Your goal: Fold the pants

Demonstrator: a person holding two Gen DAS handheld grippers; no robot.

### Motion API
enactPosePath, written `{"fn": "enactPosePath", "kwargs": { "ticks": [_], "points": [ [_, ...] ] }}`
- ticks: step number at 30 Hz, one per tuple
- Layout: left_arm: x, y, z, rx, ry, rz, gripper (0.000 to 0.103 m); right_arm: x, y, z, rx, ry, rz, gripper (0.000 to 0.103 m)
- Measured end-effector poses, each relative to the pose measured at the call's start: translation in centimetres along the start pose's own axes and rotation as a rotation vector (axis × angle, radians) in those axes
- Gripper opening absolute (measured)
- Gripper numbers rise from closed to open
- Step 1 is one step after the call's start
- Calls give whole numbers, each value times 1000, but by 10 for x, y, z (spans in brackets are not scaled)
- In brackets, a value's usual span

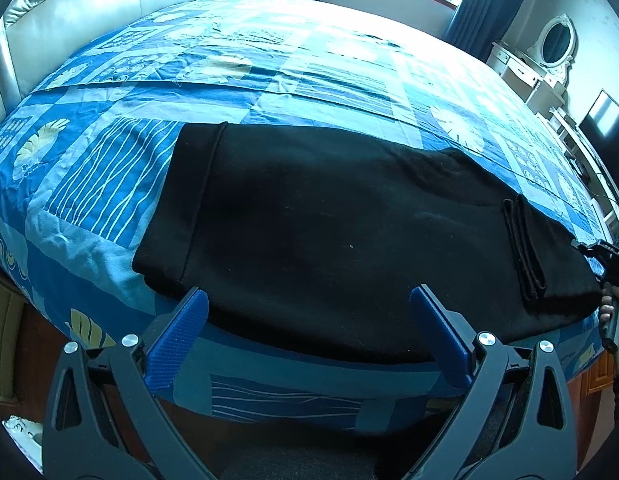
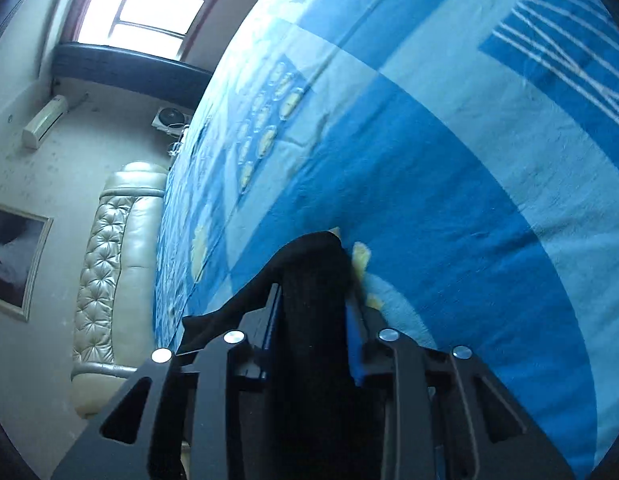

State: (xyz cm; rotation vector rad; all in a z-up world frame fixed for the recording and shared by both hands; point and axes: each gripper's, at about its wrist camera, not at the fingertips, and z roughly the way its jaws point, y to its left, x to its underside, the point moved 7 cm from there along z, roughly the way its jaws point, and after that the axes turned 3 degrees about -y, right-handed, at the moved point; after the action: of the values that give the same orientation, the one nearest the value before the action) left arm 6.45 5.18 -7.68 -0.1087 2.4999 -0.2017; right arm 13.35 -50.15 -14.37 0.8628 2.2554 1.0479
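Observation:
Black pants (image 1: 329, 220) lie flat across the near side of the bed, with a banded hem (image 1: 193, 184) on the left and a folded strip (image 1: 525, 252) on the right. My left gripper (image 1: 309, 312) hovers open at the pants' near edge, its blue pads on either side of it and nothing between them. At the far right edge of this view, my right gripper (image 1: 609, 264) sits at the pants' right end, a hand behind it. In the right wrist view the right gripper (image 2: 315, 296) is rolled sideways and shut on a bunch of black pants cloth (image 2: 305, 252) that hides its pads.
A blue patterned sheet (image 1: 269, 72) covers the whole bed, with its near edge (image 1: 289, 396) just below the left gripper. A padded cream headboard (image 1: 89, 12) stands at the left. A white dresser with an oval mirror (image 1: 541, 64) and a dark screen (image 1: 605, 120) line the right wall.

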Motion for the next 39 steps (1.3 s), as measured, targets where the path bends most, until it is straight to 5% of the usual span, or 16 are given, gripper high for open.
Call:
{"fn": "enactPosePath", "kwargs": {
  "ticks": [15, 17, 19, 22, 27, 30, 32, 39],
  "points": [
    [-1, 5, -1, -4, 2, -13, 101, 65, -15, -64, -135, 118, -10, 49],
    [0, 4, -1, -4, 4, -12, 101, 69, -20, -66, -107, 115, -18, 47],
    [-1, 4, -1, -6, 2, -9, 101, 71, -24, -64, -46, 109, -47, 30],
    [-1, 5, -1, -14, -5, -3, 101, 73, -31, -61, -14, 88, -67, 26],
    [-2, 11, -2, -22, -11, -13, 101, 71, -31, -80, -43, 88, -32, 34],
    [-5, 16, -3, -25, -18, -30, 101, 56, -19, -106, 14, -30, -38, 34],
    [-7, 19, -3, -23, -23, -42, 101, 54, 6, -113, -38, -71, -42, 34],
    [-10, 32, -1, -39, -24, -61, 101, 128, 95, -25, -194, 187, -146, 34]
  ]
}}
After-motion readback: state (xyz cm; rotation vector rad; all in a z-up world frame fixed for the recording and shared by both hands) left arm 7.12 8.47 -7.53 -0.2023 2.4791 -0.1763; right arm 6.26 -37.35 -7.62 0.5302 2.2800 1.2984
